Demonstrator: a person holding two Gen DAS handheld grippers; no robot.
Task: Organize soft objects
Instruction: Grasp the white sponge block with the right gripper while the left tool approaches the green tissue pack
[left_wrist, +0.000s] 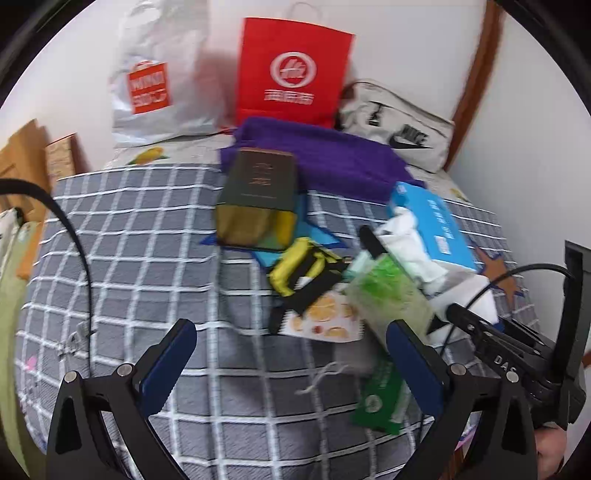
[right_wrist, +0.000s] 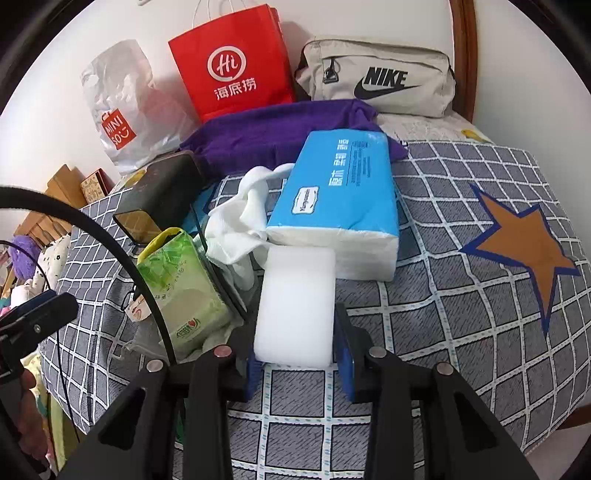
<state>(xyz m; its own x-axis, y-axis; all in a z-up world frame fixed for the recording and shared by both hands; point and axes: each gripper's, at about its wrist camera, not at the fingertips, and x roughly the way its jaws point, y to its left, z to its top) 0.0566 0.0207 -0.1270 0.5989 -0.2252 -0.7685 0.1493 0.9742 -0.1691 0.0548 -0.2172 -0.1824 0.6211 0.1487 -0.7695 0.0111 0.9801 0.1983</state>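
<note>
My right gripper (right_wrist: 295, 339) is shut on a white foam sponge (right_wrist: 295, 302), whose near end sits between the blue pads just above the checked bedspread (right_wrist: 443, 325). Behind the sponge lie a blue tissue pack (right_wrist: 336, 195), crumpled white cloth (right_wrist: 240, 221) and a green tissue pack (right_wrist: 181, 288). A purple towel (right_wrist: 277, 133) lies further back. My left gripper (left_wrist: 290, 326) hangs open over the bedspread (left_wrist: 147, 229) with nothing between its fingers. Its right finger (left_wrist: 410, 354) is close to the green tissue pack (left_wrist: 388, 291) and a flat green packet (left_wrist: 380, 398).
A dark box (left_wrist: 258, 195), a yellow-and-black item (left_wrist: 299, 269) and a snack packet (left_wrist: 325, 321) lie mid-bed. A red paper bag (right_wrist: 232, 66), a silver plastic bag (right_wrist: 118, 110) and a beige pouch (right_wrist: 376, 77) stand against the wall. Plush toys (right_wrist: 26, 266) sit left of the bed.
</note>
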